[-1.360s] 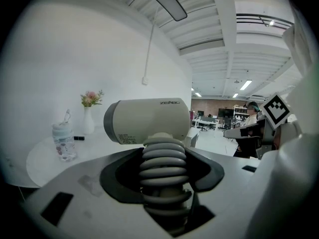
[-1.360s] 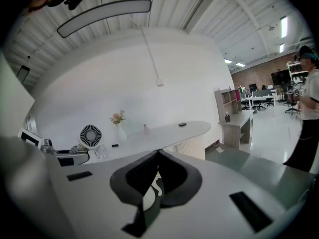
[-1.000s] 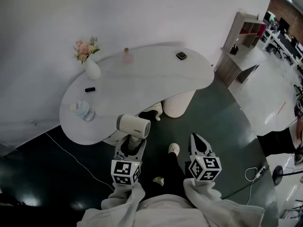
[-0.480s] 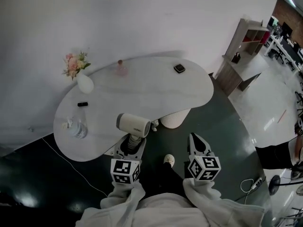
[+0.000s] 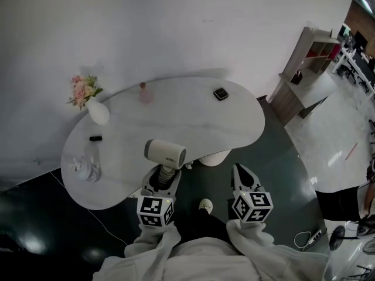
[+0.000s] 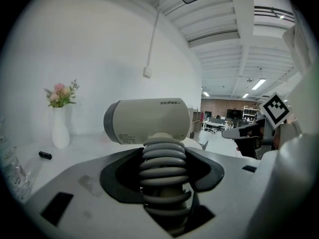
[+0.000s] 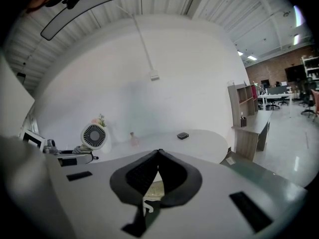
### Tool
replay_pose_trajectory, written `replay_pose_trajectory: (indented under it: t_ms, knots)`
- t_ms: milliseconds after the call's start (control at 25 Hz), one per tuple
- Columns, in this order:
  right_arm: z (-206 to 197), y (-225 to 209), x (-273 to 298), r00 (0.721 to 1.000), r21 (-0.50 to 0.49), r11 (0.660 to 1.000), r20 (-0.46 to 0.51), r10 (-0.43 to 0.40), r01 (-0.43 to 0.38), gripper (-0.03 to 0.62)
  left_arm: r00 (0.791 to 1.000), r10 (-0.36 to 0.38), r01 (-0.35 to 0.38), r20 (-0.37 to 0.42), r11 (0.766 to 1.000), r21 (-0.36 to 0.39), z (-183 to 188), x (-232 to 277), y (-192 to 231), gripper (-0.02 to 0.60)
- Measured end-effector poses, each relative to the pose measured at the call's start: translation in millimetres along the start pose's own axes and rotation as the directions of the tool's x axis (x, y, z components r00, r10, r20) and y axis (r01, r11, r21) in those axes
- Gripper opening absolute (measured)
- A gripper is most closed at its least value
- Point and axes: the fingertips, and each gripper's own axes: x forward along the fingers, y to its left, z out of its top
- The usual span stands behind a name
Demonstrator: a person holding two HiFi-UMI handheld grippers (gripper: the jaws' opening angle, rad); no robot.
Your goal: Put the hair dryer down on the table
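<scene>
Left gripper view: left gripper [image 6: 162,164] clamped on hair dryer [image 6: 147,121] handle, which stands upright btwn jaws; barrel lies crosswise just past tips. Table [image 6: 84,144] sits ahead & below. Right gripper [image 7: 158,156] pinched together, empty, farther off.

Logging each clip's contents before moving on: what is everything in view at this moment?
table: one, white, centre, by the wall
hair dryer: one, cream with grey ribbed handle, held over the table's near edge
vase: one, white with pink flowers, table's far left
pink bottle: one, table's far edge
box: one, black, table's far right
black thing: one, small, table's left
clear bottle: one, table's near left
shelf: one, wood, far right
left gripper: shut on the hair dryer's handle
right gripper: shut, empty, over the floor
</scene>
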Motion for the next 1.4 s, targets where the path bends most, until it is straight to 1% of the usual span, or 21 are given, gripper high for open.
replay_pose_trajectory:
  t_ms: [360, 600, 1040, 1400]
  knots:
    - [11.9, -30.3, 31.1, 1.0, -0.002, 1.0, 0.009, 0.028, -0.028, 0.049, 1.0, 0.024, -0.024, 0.013, 1.0, 0.001, 7.0, 41.0, -4.1, 0.23]
    - [21.0, -39.4, 46.3, 0.998, -0.018, 0.998, 0.012, 0.057, -0.057, 0.049, 0.999, 0.034, -0.034, 0.025, 0.999, -0.003, 12.8, 54.0, -9.4, 0.23]
    - [1.5, -42.2, 54.8, 0.997, 0.016, 0.998, -0.04, 0.065, -0.065, 0.049, 0.999, 0.048, -0.048, -0.027, 0.999, -0.002, 5.0, 60.6, -4.0, 0.23]
    - [13.1, -55.1, 83.4, 0.996, 0.033, 0.998, -0.058, 0.064, -0.062, 0.049, 0.998, 0.053, -0.053, -0.042, 0.999, 0.002, 18.9, 89.9, 7.6, 0.23]
